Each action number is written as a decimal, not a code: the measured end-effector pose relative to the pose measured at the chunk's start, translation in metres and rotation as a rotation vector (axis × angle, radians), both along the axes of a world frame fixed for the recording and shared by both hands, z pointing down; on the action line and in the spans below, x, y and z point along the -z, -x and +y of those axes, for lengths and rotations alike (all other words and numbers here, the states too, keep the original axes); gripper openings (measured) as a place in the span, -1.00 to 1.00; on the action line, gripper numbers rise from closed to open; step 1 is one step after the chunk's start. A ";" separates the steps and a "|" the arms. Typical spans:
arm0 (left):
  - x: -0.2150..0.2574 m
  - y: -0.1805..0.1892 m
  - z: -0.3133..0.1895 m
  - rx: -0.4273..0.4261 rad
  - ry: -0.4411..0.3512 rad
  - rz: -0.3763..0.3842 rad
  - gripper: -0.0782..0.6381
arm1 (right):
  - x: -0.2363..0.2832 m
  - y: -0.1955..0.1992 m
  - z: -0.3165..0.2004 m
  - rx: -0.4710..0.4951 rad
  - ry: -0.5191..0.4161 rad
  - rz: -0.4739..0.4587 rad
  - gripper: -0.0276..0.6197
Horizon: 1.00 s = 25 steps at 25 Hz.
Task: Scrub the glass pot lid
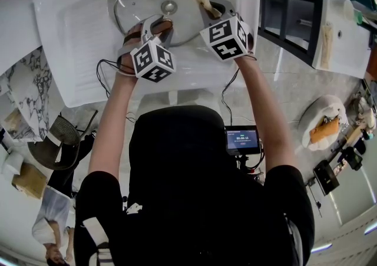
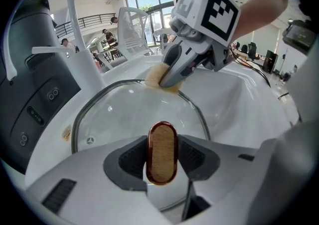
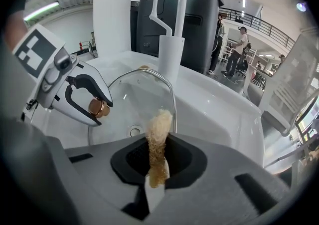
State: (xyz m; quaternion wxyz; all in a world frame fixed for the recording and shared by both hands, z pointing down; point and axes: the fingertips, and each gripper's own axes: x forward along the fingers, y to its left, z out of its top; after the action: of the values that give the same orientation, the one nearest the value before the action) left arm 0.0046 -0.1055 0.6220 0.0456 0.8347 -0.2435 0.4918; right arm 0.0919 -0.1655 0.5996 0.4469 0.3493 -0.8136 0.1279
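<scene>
The glass pot lid [image 1: 138, 5] with a metal rim stands tilted in the white sink basin [image 1: 76, 29]. My left gripper [image 1: 160, 28] is shut on the lid's copper-edged wooden knob [image 2: 162, 151], which sits between its dark pads. My right gripper [image 1: 211, 9] is shut on a tan fibrous scrubber [image 3: 158, 141]. The scrubber's tip [image 2: 155, 75] rests at the lid's far rim [image 2: 189, 102]. In the right gripper view the left gripper [image 3: 94, 105] shows at the left with the knob [image 3: 97, 108] in its jaws, and the lid [image 3: 147, 92] curves up behind.
A white faucet [image 3: 169, 29] rises behind the basin, with a dark round bin [image 3: 174, 14] behind it. The drain [image 3: 133, 130] shows through the glass. A second white sink [image 1: 344, 29] stands to the right. A small screen [image 1: 242, 140] hangs at the person's chest.
</scene>
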 end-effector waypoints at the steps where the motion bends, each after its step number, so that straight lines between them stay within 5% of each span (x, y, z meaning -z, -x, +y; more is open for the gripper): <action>1: 0.000 0.000 0.000 0.000 0.000 0.000 -0.30 | -0.001 -0.001 0.000 -0.002 0.001 0.000 -0.85; 25: 0.000 0.000 0.000 0.003 -0.002 -0.006 -0.30 | -0.022 0.023 0.048 0.097 0.069 0.020 -0.85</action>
State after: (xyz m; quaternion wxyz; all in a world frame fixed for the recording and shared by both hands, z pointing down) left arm 0.0041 -0.1056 0.6219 0.0450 0.8330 -0.2454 0.4939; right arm 0.0688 -0.1172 0.6219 0.4725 0.2951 -0.8201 0.1307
